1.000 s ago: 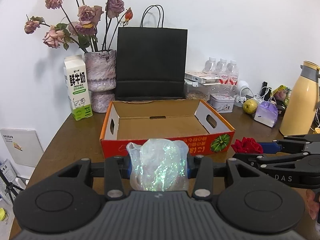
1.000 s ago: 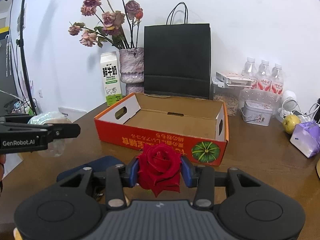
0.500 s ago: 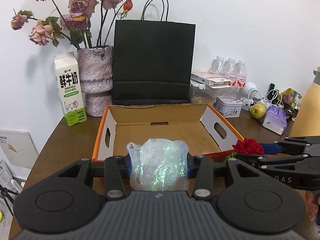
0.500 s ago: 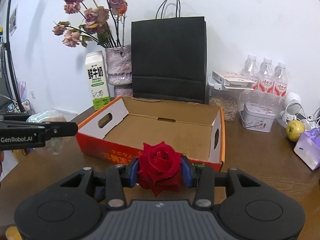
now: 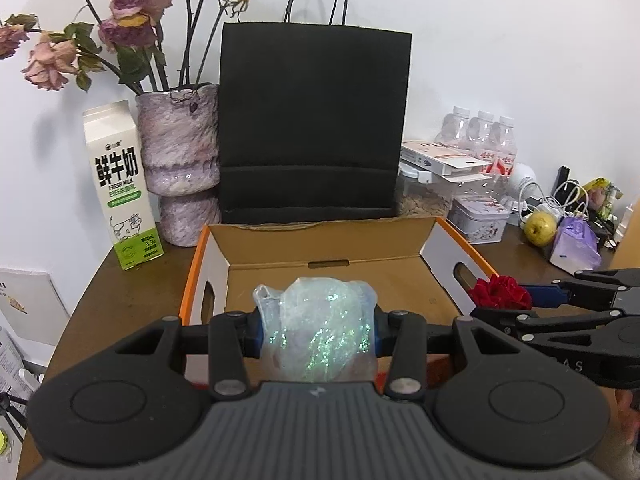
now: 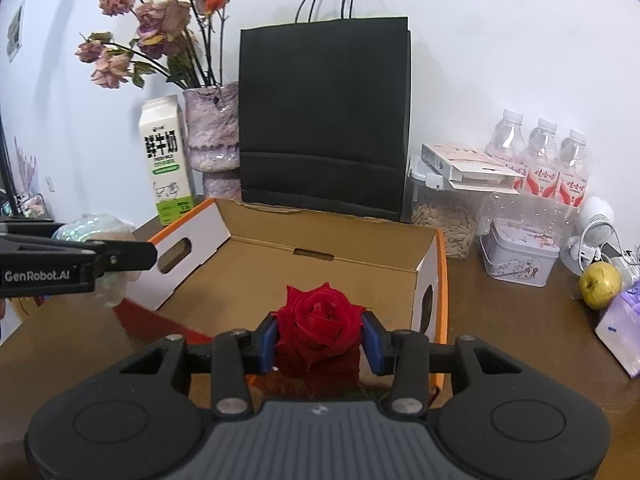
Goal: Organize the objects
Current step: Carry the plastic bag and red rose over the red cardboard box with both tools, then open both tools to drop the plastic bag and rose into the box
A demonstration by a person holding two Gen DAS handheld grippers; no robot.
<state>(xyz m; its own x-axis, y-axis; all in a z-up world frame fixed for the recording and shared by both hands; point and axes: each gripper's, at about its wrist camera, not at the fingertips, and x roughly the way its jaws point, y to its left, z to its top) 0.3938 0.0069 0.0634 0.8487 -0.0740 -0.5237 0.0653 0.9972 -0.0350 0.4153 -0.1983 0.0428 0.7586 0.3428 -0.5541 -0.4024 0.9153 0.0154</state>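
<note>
My left gripper (image 5: pixel 316 330) is shut on an iridescent plastic-wrapped bundle (image 5: pixel 318 332), held above the front left part of the open orange cardboard box (image 5: pixel 328 248). My right gripper (image 6: pixel 320 338) is shut on a red rose (image 6: pixel 320 320), held over the front edge of the same box (image 6: pixel 304 240). The rose also shows at the right in the left wrist view (image 5: pixel 500 292). The bundle shows at the left in the right wrist view (image 6: pixel 98 232). The box floor is bare.
Behind the box stand a black paper bag (image 5: pixel 314 124), a vase of dried roses (image 5: pixel 180 160) and a milk carton (image 5: pixel 120 184). To the right are water bottles (image 6: pixel 540 160), a seed jar (image 6: pixel 444 216), a tin (image 6: pixel 520 256), a green fruit (image 6: pixel 600 284) and a purple pack (image 5: pixel 576 244).
Both grippers moved forward and up toward the box with their loads. They now hang over its front edge instead of in front of it. Both stayed shut.
</note>
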